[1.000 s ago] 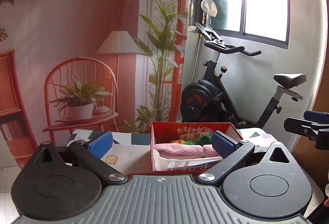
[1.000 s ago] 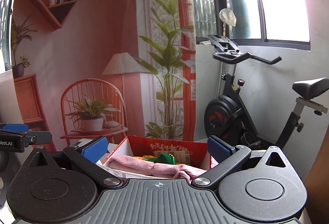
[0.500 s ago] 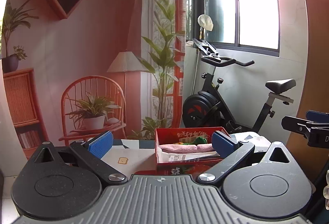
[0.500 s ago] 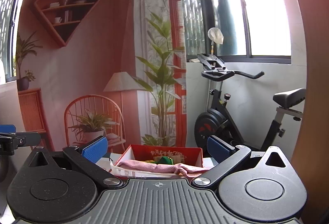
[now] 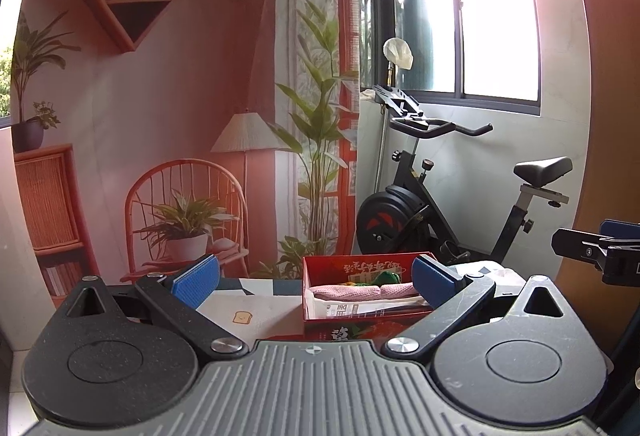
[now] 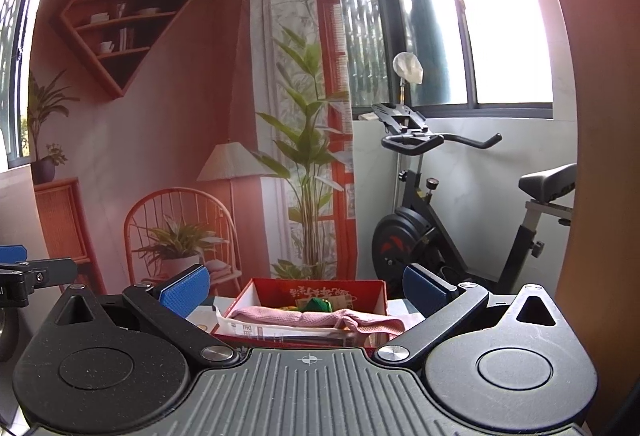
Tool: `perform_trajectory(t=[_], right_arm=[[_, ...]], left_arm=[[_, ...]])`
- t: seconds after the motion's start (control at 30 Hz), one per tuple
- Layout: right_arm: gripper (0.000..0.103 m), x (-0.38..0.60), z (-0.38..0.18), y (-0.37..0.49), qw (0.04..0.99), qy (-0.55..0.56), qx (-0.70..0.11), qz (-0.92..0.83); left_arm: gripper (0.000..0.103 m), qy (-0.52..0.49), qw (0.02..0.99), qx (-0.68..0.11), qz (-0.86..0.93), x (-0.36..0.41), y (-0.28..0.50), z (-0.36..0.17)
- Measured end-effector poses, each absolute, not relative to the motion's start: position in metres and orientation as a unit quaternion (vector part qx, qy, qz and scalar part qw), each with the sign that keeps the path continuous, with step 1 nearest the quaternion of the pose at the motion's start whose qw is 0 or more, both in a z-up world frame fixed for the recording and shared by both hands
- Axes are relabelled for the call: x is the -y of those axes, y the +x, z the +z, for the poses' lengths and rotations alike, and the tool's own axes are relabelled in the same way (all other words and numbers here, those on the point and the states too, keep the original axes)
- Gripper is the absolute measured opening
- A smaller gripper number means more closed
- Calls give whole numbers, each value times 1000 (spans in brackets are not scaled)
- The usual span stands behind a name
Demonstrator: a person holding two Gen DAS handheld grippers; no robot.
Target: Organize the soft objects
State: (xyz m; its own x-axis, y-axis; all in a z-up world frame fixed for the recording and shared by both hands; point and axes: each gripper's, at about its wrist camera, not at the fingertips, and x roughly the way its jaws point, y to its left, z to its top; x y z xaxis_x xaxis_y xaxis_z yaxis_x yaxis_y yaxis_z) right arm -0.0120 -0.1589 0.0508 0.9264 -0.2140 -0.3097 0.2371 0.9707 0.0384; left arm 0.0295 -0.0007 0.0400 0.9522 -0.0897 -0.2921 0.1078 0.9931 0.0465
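Ahead of you the red box [image 5: 362,316] blocks the bench [image 5: 256,310], with open surface to its left.

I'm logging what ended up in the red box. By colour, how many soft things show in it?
Pink: 1, the pink cloth draped over the box's front edge
Green: 1, the green item behind it
Total: 2 visible in the red box; anything underneath is hidden.

Exercise bike [image 5: 432,204] stands against the white wall below the window [image 5: 492,8]. A printed backdrop [image 6: 168,124] hangs to its left, depicting a diamond-shaped shelf, a floor lamp, a rattan chair with a potted plant and a tall leafy plant. A pale cap-like object [image 5: 398,53] sits atop a thin pole by the handlebars.
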Motion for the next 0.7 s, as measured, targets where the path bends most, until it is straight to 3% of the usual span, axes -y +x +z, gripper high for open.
perform_trajectory(t=[0.7], right_arm=[[103,170,43,-12,978,51,-163,-123]], left_arm=[[103,33,988,-146,-44,0,25,39]])
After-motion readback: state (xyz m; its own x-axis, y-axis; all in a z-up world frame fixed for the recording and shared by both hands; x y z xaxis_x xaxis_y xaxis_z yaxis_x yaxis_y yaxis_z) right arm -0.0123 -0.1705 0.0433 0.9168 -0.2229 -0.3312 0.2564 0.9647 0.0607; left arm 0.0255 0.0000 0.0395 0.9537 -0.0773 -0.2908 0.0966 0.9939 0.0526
